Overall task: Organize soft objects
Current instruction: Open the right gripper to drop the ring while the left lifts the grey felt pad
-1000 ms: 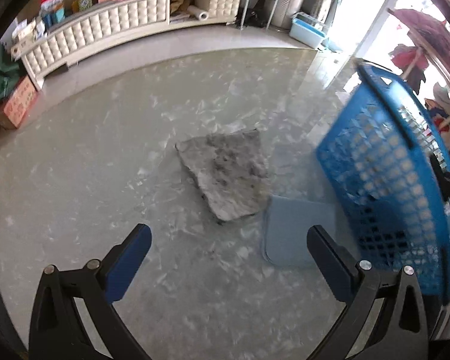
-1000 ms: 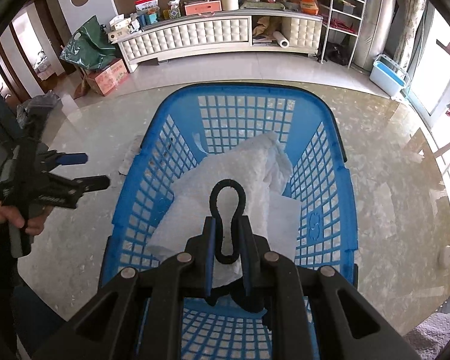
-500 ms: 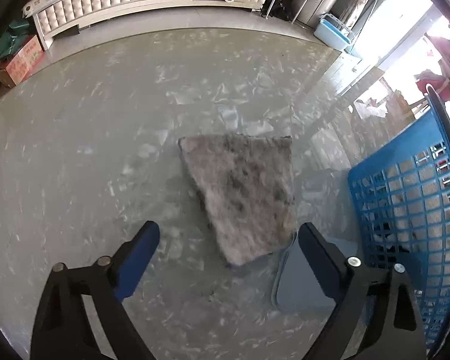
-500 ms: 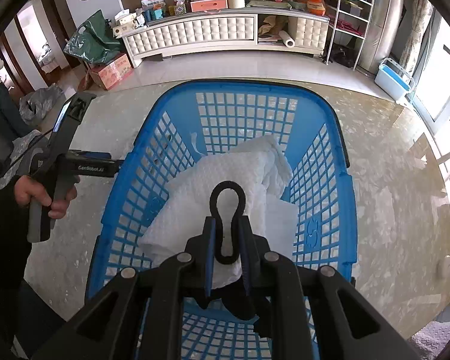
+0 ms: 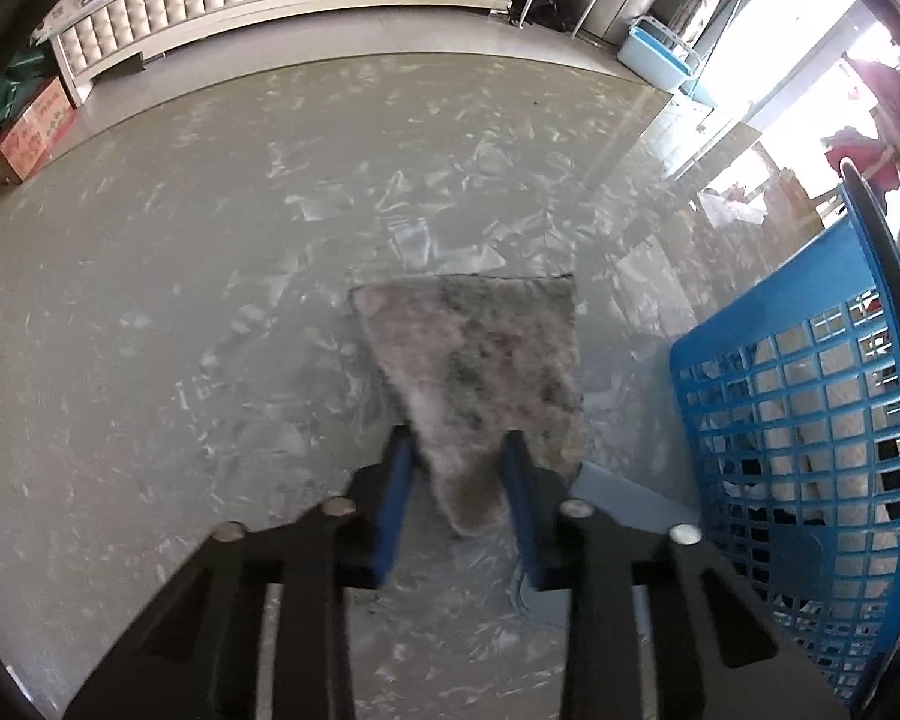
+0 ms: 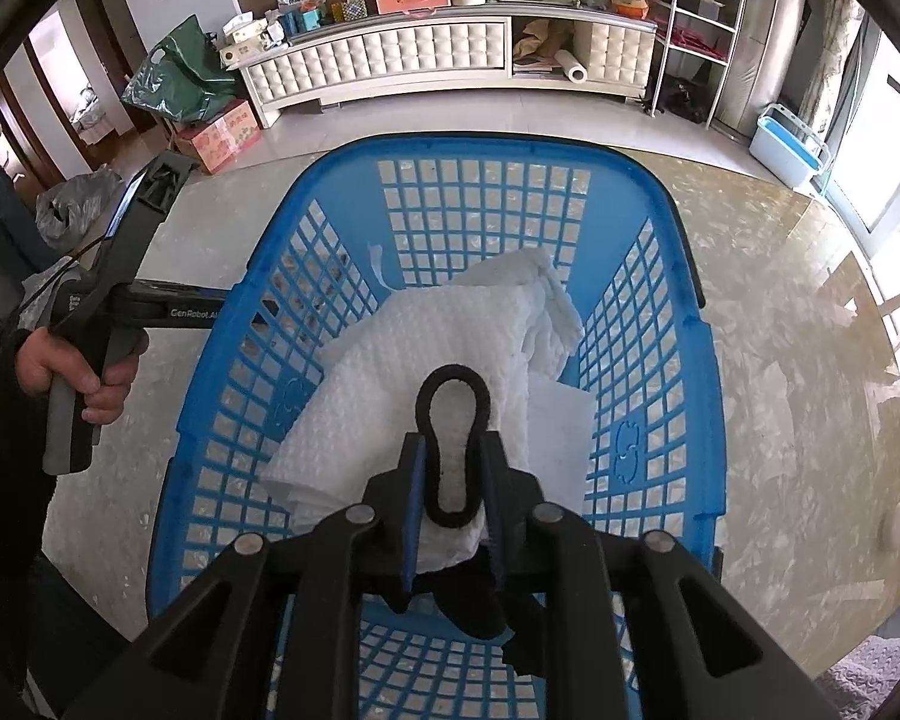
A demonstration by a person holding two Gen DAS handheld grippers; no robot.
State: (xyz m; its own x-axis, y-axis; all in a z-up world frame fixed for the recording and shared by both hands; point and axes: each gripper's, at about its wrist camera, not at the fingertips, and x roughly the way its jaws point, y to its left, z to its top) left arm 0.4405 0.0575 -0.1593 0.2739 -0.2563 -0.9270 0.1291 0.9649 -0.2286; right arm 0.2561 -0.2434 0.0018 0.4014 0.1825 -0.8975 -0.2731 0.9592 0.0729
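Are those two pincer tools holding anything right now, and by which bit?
The left gripper is closing on the near corner of the grey fuzzy cloth. The right gripper is opening around a black loop.

Seen from the left wrist: fuzzy cloth (image 5: 480, 372) flat on the floor (image 5: 180, 300), near corner between the left gripper (image 5: 457, 450) fingers. Flat mat (image 5: 630, 498) just right of that corner. Basket (image 5: 810, 420) further right. Cabinet (image 5: 222, 0) along the far wall.

Seen from the right wrist: folded towel (image 6: 426, 354) inside the basket, right gripper (image 6: 453, 450) above.
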